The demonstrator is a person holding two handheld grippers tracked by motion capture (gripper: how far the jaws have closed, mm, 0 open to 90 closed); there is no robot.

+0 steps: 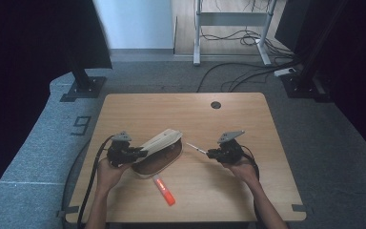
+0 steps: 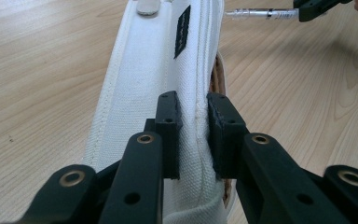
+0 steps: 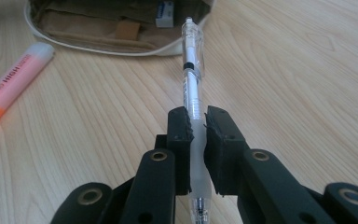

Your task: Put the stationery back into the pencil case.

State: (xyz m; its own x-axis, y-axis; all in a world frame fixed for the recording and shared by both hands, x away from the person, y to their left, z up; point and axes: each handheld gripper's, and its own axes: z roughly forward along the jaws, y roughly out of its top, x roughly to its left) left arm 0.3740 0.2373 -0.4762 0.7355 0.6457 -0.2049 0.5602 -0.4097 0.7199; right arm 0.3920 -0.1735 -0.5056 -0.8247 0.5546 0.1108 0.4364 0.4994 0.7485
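The left gripper (image 2: 193,135) is clamped on the upper flap of the white pouch (image 1: 158,149), pinching the canvas edge between its pads. That lifts the flap and keeps the mouth gaping toward the other hand, so the brown lining shows beyond the jaws.

The right gripper (image 3: 197,140) is closed tight on a clear pen (image 3: 192,88), gripped near its rear so most of the barrel sticks out ahead of the jaws, pointing straight at the pouch opening. The pen's far end sits just short of the rim, not yet inside, I'd judge.

An orange highlighter (image 1: 164,189) lies on the table (image 1: 248,191), off to the left of the right jaws, probably waiting its turn.
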